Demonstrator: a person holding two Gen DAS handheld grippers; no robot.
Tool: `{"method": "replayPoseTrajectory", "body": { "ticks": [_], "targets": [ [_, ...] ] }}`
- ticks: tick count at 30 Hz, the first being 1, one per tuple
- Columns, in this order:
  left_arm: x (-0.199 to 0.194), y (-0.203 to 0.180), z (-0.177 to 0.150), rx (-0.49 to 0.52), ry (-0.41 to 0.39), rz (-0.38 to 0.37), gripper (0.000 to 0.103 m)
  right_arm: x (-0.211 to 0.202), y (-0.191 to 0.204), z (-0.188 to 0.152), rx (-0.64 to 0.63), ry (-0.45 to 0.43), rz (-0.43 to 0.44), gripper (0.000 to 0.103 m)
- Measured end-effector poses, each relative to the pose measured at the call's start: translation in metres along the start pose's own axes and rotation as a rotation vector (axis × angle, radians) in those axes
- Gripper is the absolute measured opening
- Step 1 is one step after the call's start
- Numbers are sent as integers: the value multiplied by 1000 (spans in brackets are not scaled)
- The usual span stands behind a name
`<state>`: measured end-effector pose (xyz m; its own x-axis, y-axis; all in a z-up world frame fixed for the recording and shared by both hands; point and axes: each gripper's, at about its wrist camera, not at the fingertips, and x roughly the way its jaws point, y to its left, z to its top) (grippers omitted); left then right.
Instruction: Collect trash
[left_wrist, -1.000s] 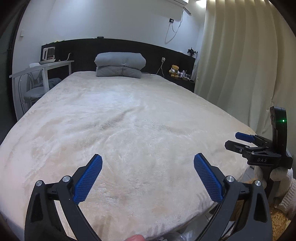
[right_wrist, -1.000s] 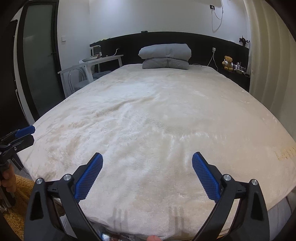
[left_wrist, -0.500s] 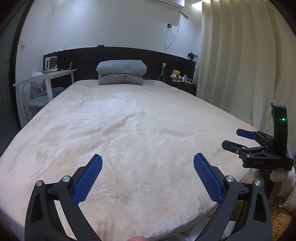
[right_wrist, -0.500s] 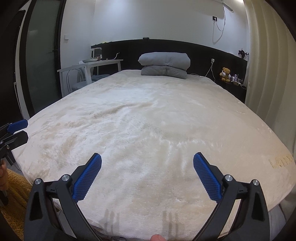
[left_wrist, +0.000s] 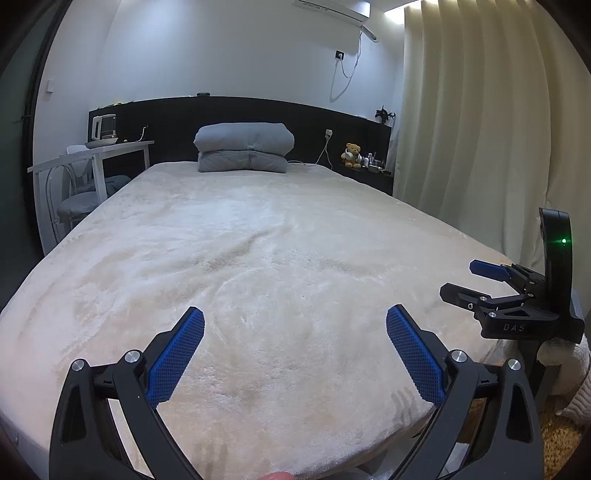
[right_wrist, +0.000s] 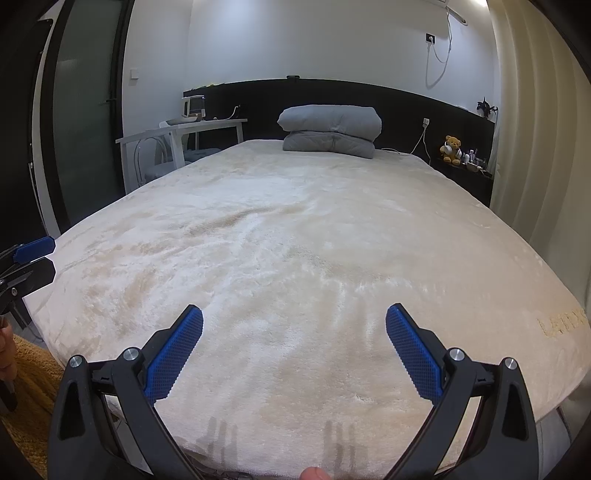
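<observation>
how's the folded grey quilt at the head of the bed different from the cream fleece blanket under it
The folded grey quilt is bundled into a thick stack at the headboard; the cream fleece blanket lies spread flat over the whole bed. The quilt looks smooth and stitched, the blanket fluffy with brushed streaks. Both are soft bedding, and no trash shows on either.

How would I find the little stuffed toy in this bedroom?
Start at the big cream bed and follow its right side to the black headboard. On the dark shelf there sits a teddy bear, the only golden-brown, furry thing among small pale bottles.
</observation>
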<state>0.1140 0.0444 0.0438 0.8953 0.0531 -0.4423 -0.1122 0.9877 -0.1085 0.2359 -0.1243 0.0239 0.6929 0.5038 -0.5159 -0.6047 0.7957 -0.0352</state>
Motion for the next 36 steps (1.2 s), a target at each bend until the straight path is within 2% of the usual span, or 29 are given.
{"method": "replayPoseTrajectory", "body": {
  "ticks": [36],
  "targets": [
    [-3, -4, -1, 22, -14, 7, 97, -3, 1, 0, -11, 1, 8, 98]
  ]
}}
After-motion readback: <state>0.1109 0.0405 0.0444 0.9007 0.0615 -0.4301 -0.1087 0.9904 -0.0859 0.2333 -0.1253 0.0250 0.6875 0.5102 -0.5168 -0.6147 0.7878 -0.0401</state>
